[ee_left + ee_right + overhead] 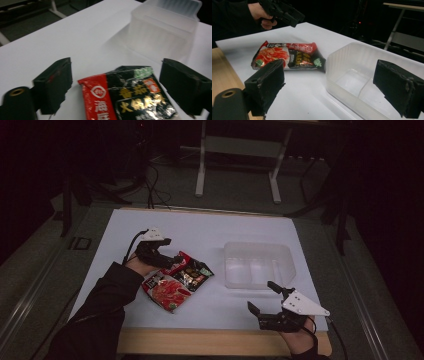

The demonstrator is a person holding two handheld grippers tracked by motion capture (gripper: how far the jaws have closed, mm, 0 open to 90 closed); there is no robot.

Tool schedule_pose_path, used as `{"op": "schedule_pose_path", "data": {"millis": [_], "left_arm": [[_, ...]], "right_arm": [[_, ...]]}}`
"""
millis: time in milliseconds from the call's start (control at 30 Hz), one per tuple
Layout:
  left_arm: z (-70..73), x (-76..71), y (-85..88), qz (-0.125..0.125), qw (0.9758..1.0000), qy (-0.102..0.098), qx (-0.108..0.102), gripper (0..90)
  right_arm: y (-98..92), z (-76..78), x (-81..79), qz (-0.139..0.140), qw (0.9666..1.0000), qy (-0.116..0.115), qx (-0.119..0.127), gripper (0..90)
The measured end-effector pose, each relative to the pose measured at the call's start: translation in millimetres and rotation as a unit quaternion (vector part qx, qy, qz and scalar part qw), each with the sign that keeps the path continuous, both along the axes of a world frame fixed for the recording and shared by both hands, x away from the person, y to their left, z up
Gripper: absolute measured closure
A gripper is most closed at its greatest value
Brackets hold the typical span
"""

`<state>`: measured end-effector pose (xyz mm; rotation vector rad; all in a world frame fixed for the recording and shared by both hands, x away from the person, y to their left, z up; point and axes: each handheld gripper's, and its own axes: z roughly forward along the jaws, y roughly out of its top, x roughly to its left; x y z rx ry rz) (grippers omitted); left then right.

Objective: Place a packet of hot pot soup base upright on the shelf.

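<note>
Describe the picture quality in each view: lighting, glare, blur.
High view: dim, the surroundings nearly black, the white table top the brightest area. Left gripper view: soft throughout, glare on the glossy black-and-red snack packet, the clear plastic container hazy. Right gripper view: sharper, dark background, the red noodle packet fairly crisp, near jaws slightly soft.
</note>
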<state>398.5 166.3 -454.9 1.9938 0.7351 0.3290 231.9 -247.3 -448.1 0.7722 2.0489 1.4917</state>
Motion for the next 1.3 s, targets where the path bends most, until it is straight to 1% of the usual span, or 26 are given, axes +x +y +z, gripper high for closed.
{"op": "schedule_pose_path", "data": {"millis": [100,133,167,200,233,300,333,367,400,433,467,500,533,567,600,633,667,700,733,800,867,967,1133,1167,1200,1300], "left_arm": [[-3.5,8.7,-1.8,-0.002,0.9999,0.010,-0.001,15.5],[-5.4,11.2,-2.6,-0.001,0.9999,0.010,0.005,17.6],[-8.1,14.3,-3.3,-0.003,0.9998,0.018,0.005,20.2],[-11.1,17.1,-4.4,-0.001,0.9996,0.026,0.012,21.0],[-14.2,19.4,-5.5,-0.002,0.9994,0.025,0.023,25.4],[-20.1,24.9,-6.8,0.001,0.9987,0.036,0.036,26.5],[-25.4,29.6,-5.8,-0.004,0.9984,0.052,0.024,29.7],[-25.4,29.6,-5.8,-0.004,0.9984,0.052,0.024,31.7],[-28.8,31.8,-5.8,0.006,0.9985,0.047,0.027,31.7],[-31.5,34.2,-5.5,0.012,0.9984,0.049,0.027,38.3],[-34.5,36.7,-5.4,0.017,0.9980,0.055,0.025,40.1],[-37.2,38.8,-6.3,0.025,0.9974,0.058,0.035,40.1],[-39.9,40.2,-7.1,0.028,0.9970,0.058,0.043,42.3],[-42.5,41.9,-7.3,0.024,0.9968,0.064,0.042,43.0],[-47.1,44.6,-8.8,0.025,0.9958,0.073,0.049,44.1],[-47.1,44.6,-8.8,0.025,0.9958,0.073,0.049,44.9],[-49.5,46.1,-9.5,0.022,0.9952,0.081,0.050,44.9],[-54.0,49.0,-10.6,0.021,0.9931,0.102,0.055,45.4],[-56.2,50.0,-11.6,0.023,0.9920,0.110,0.057,45.4],[-58.0,50.7,-12.0,0.024,0.9915,0.113,0.059,45.4],[-61.5,52.7,-13.2,0.030,0.9897,0.125,0.063,45.4],[-64.2,54.0,-15.4,0.032,0.9886,0.128,0.073,47.1],[-66.0,54.3,-21.6,0.025,0.9857,0.134,0.100,57.8],[-65.9,54.6,-22.8,0.022,0.9846,0.135,0.109,58.6],[-65.6,54.2,-24.7,0.018,0.9840,0.139,0.109,61.1],[-62.5,52.5,-32.0,0.026,0.9805,0.136,0.139,67.8]], "right_arm": [[1.5,0.0,-1.0,0.000,1.0000,-0.002,-0.005,9.9],[1.8,0.3,-1.2,0.001,1.0000,-0.003,-0.004,9.9],[1.9,0.7,-1.7,-0.001,1.0000,-0.006,-0.003,9.9],[1.7,1.1,-1.7,0.001,1.0000,-0.004,-0.002,10.0],[1.0,1.4,-2.0,-0.001,1.0000,-0.004,0.002,10.0],[0.6,1.4,-2.0,0.000,1.0000,-0.003,0.002,11.1],[0.3,1.2,-1.9,-0.001,1.0000,-0.002,0.004,11.3],[0.3,1.2,-1.9,-0.001,1.0000,-0.002,0.004,11.3],[0.4,1.0,-1.7,0.000,1.0000,0.000,0.003,11.4],[1.4,0.1,-1.4,0.004,1.0000,0.003,0.002,12.3],[1.9,-0.2,-1.1,0.005,1.0000,0.002,-0.001,12.4],[1.9,-0.2,-1.1,0.005,1.0000,0.002,-0.001,12.4],[2.3,-0.5,-1.2,0.005,1.0000,0.002,-0.003,12.5],[2.6,-0.5,-1.2,0.008,1.0000,0.004,-0.002,12.5],[2.9,-0.3,-1.3,0.009,1.0000,0.003,-0.002,12.8],[2.9,-0.3,-1.3,0.009,1.0000,0.003,-0.002,12.8],[3.0,-0.3,-1.5,0.009,0.9999,0.005,-0.002,13.1],[3.4,-0.5,-1.7,0.009,0.9999,0.006,-0.004,13.1],[3.5,-0.7,-1.6,0.009,0.9999,0.008,-0.004,13.1],[3.7,-1.1,-1.4,0.009,0.9999,0.008,-0.005,13.3],[3.7,-1.1,-1.4,0.009,0.9999,0.009,-0.005,13.3],[3.9,-1.1,-1.3,0.008,0.9999,0.009,-0.005,13.5],[4.1,-1.3,-0.9,0.008,0.9999,0.010,-0.005,13.5],[4.1,-1.2,-1.1,0.008,0.9999,0.009,-0.005,13.5],[4.0,-1.2,-1.1,0.008,0.9999,0.009,-0.005,13.5],[4.1,-1.7,-0.5,0.008,0.9999,0.011,-0.006,13.6]]}}
